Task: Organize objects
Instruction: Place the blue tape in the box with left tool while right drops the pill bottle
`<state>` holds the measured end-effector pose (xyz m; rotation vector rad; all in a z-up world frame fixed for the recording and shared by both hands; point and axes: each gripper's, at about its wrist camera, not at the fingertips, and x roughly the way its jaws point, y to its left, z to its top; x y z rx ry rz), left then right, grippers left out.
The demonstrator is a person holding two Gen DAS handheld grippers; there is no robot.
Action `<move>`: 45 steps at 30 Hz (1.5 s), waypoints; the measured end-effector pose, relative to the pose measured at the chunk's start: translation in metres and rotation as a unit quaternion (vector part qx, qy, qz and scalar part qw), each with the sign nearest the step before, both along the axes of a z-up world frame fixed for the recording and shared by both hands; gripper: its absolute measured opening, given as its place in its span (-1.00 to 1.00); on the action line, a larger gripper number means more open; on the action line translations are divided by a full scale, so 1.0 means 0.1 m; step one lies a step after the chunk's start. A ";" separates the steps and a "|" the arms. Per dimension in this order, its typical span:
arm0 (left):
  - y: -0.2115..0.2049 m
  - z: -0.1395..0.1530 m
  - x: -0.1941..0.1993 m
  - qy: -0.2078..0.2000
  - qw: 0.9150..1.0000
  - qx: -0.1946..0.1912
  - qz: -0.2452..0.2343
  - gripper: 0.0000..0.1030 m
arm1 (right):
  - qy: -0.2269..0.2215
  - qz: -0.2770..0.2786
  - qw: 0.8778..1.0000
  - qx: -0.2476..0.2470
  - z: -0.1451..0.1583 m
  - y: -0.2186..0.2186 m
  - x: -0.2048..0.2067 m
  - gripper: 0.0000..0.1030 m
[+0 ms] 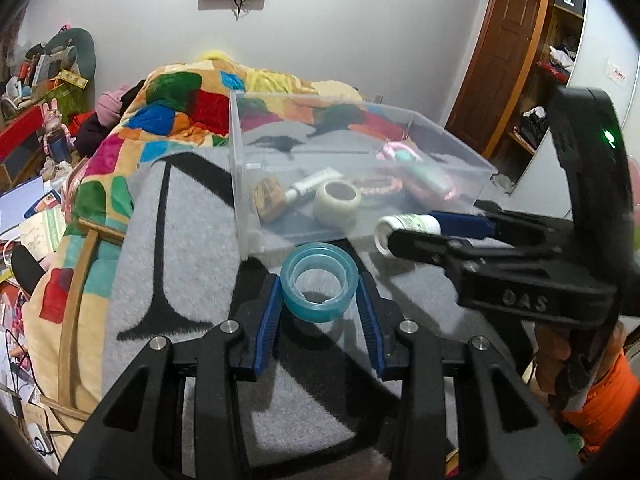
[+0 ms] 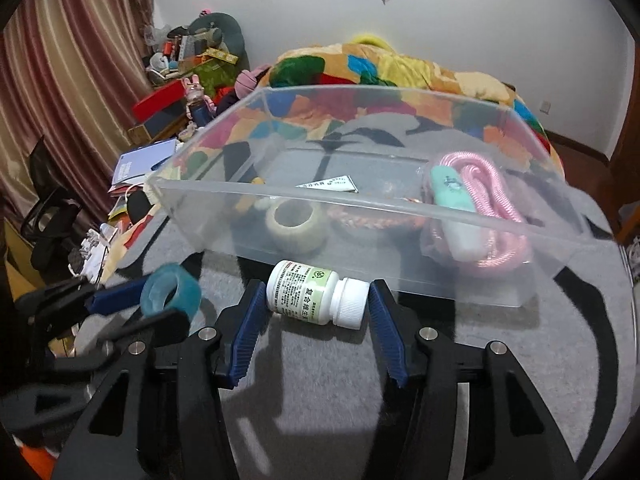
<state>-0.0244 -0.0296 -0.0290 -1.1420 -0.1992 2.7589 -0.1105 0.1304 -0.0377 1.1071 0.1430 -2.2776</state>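
Note:
My left gripper (image 1: pixel 319 284) is shut on a teal tape roll (image 1: pixel 319 280), held just in front of a clear plastic bin (image 1: pixel 256 224). My right gripper (image 2: pixel 318 296) is shut on a white pill bottle (image 2: pixel 316 296), lying sideways between the blue pads, close to the bin's near wall (image 2: pixel 360 208). The right gripper with the bottle (image 1: pixel 404 228) shows at the right in the left wrist view. The left gripper with the tape (image 2: pixel 170 294) shows at the left in the right wrist view. The bin holds a whitish tape roll (image 2: pixel 296 224), a pink rope (image 2: pixel 492 200), a tube and other small items.
The bin sits on a grey and black mat (image 1: pixel 192 240) on a bed with a colourful blanket (image 1: pixel 172 112). Clutter lies on the floor at the left (image 2: pixel 132 184). A wooden door (image 1: pixel 496 60) and shelves stand at the right.

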 end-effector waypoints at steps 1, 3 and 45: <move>0.01 0.04 0.00 0.005 1.000 -0.002 0.001 -0.26 | 0.006 0.002 1.000 -0.002 0.04 0.03 0.03 -0.04; 0.02 0.10 -0.01 0.013 1.000 -0.003 0.001 -0.26 | 0.020 0.005 1.000 -0.007 0.14 0.07 0.09 -0.04; 0.07 0.46 -0.67 0.044 0.999 -0.017 0.025 -0.13 | 0.039 -0.010 0.998 -0.043 0.49 0.32 -0.45 0.11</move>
